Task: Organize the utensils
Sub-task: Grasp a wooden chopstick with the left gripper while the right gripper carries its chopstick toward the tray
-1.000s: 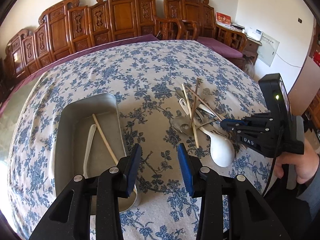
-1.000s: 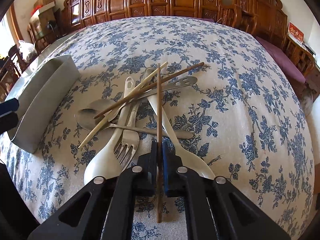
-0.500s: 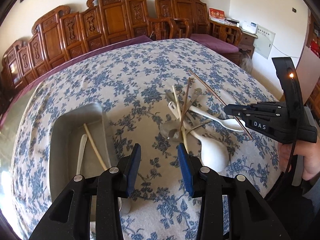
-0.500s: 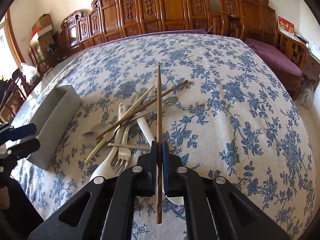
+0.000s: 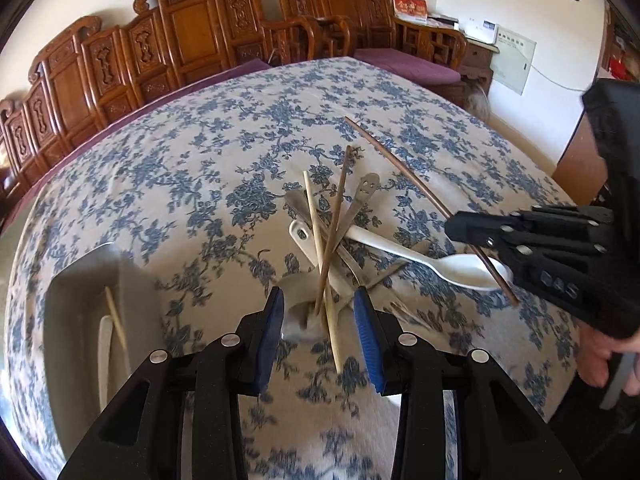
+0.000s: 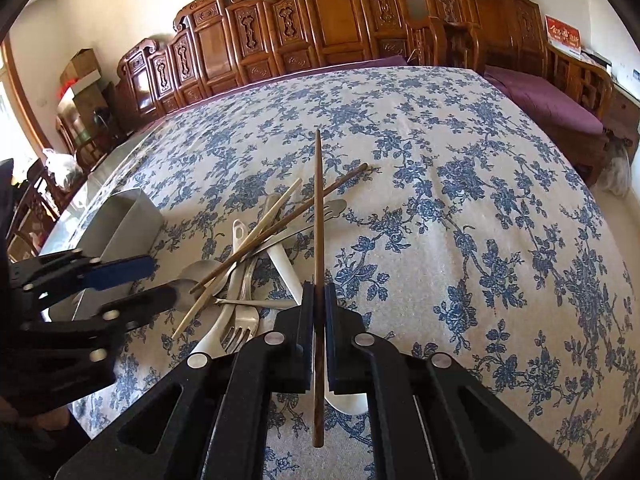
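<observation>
My right gripper (image 6: pixel 319 292) is shut on a dark brown chopstick (image 6: pixel 317 200), held in the air above the pile; it also shows in the left wrist view (image 5: pixel 460 226). The pile on the floral cloth holds a white spoon (image 5: pixel 400 254), a pale chopstick (image 5: pixel 316 236), another dark chopstick (image 5: pixel 338 216), metal spoons and a fork (image 6: pixel 240 328). My left gripper (image 5: pixel 318 316) hangs over the pile's near end. Its jaws are closing, with a metal spoon bowl (image 5: pixel 298 292) and chopstick ends between them, untouched. The grey tray (image 5: pixel 80 288) at left holds a pale chopstick (image 5: pixel 114 316) and a white spoon (image 5: pixel 104 352).
Carved wooden chairs (image 6: pixel 332 12) line the table's far side. A purple-cushioned bench (image 6: pixel 552 100) stands to the right. A hand (image 5: pixel 604 356) holds the right gripper at the table's near right edge. Floral cloth (image 6: pixel 460 220) covers the table.
My left gripper has moved right, from over the tray to the pile. My right gripper has lifted the dark chopstick off the pile.
</observation>
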